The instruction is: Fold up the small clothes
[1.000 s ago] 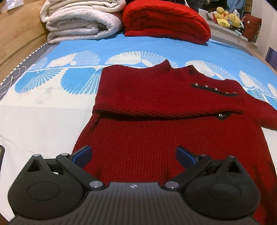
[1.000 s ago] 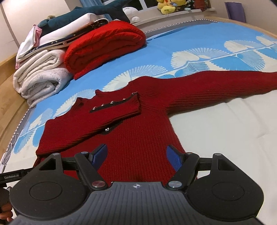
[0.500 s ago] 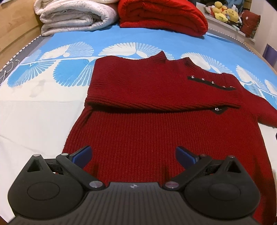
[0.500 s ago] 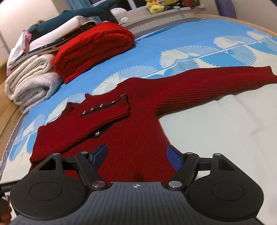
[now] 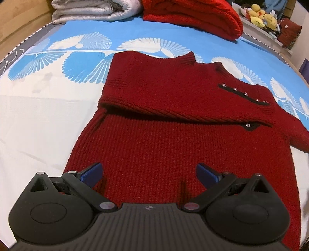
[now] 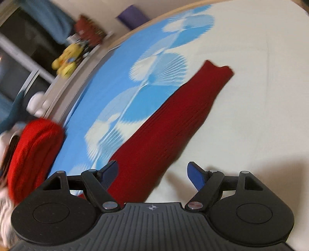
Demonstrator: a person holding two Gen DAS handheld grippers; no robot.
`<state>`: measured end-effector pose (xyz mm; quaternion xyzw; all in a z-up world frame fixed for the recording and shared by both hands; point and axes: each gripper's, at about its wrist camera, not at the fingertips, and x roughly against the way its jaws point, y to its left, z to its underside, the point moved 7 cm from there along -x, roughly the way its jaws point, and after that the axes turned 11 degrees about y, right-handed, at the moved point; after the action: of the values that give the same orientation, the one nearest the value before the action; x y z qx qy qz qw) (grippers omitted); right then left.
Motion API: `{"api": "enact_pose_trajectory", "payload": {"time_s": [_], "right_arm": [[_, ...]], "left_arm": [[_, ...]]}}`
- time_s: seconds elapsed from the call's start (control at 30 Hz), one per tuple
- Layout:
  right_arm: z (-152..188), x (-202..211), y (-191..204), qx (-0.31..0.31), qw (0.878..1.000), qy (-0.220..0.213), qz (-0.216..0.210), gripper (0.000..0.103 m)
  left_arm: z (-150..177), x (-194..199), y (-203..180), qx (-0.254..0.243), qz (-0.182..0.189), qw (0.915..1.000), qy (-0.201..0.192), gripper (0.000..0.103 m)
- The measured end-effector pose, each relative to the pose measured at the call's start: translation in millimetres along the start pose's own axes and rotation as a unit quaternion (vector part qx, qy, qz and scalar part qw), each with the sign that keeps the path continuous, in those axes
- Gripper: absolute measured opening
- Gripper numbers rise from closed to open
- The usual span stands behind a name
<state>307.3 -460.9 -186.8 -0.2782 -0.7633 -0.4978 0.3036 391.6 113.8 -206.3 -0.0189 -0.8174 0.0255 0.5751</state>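
Through my left wrist camera I see the dark red sweater [image 5: 173, 139] lying flat on the bed sheet [image 5: 38, 135], its one sleeve folded across the chest so the black buttoned cuff [image 5: 245, 94] sits toward the right shoulder. My left gripper [image 5: 148, 171] hangs over the sweater's lower body, fingers spread wide with nothing between them. To the left of the hem the white sheet is bare and gives me plenty of room; along the far edge a folded white blanket [image 5: 92, 9] and a folded bright red knit [image 5: 193, 15] take up the bed's head end, well apart from the sweater. Through my right wrist camera, which is blurred, the other sleeve [image 6: 173, 135] stretches out straight across the sheet, its cuff end far from me and the cloth running back under my right gripper [image 6: 152, 171]. That gripper's jaws are opening, wide apart, the sleeve passing below the left finger but not pinched. The sheet to the right of the sleeve is open white fabric. Yellow plush toys [image 6: 67, 59] sit on a ledge beyond the bed's edge. I can read no writing or labels anywhere.
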Motion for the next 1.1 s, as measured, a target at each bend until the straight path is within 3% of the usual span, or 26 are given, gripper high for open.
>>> {"api": "enact_pose_trajectory", "payload": {"time_s": [0.2,0.37,0.43,0.47,0.57,0.67,0.77,0.83,0.87,0.93,1.0,1.03,1.1], "right_arm": [[-33.2,-35.9,-22.7,-0.034,0.999,-0.004,0.015,0.081],[-50.6,-55.3,-26.6,-0.033,0.999,-0.022,-0.007,0.080],[-51.5,-63.4,-16.3,-0.012,0.999,-0.017,-0.029,0.046],[-50.3,-66.0,-9.2,0.000,0.999,-0.012,-0.034,0.021],[-44.9,-48.4,26.8,0.070,0.996,-0.050,-0.016,0.018],[-27.1,-20.6,83.9,0.160,0.983,-0.087,-0.027,0.017],[24.3,8.6,163.3,0.287,0.948,-0.128,-0.050,0.016],[85.3,26.7,217.0,0.383,0.909,-0.150,-0.074,0.016],[121.3,32.5,237.7,0.430,0.886,-0.149,-0.091,0.017],[210.4,35.8,265.6,0.538,0.825,-0.111,-0.132,0.022],[297.9,27.4,266.0,0.635,0.755,-0.004,-0.165,0.065],[332.7,24.2,255.7,0.667,0.724,0.043,-0.168,0.069],[365.7,23.6,231.0,0.703,0.688,0.068,-0.166,0.069]], "left_arm": [[-1.2,-7.5,4.5,0.004,-0.012,0.9999,0.007,0.103],[-10.1,-11.0,15.4,0.019,-0.030,0.9994,0.004,0.103],[-18.1,-6.7,25.8,0.034,-0.038,0.9987,-0.007,0.103],[-23.7,-2.6,33.7,0.043,-0.050,0.9977,-0.018,0.103],[-35.5,9.7,56.2,0.062,-0.097,0.9923,-0.045,0.103],[-40.2,18.1,72.1,0.077,-0.112,0.9892,-0.055,0.103],[-40.1,21.3,81.9,0.087,-0.110,0.9885,-0.055,0.103],[-40.0,22.8,86.9,0.091,-0.111,0.9881,-0.054,0.103],[-40.3,23.0,89.3,0.093,-0.111,0.9879,-0.054,0.103],[-38.7,23.6,94.9,0.101,-0.108,0.9876,-0.052,0.103],[-37.5,23.7,99.5,0.110,-0.095,0.9883,-0.046,0.103],[-35.8,24.4,100.9,0.114,-0.090,0.9885,-0.043,0.103],[-34.1,26.9,104.8,0.119,-0.082,0.9886,-0.041,0.103]]}}
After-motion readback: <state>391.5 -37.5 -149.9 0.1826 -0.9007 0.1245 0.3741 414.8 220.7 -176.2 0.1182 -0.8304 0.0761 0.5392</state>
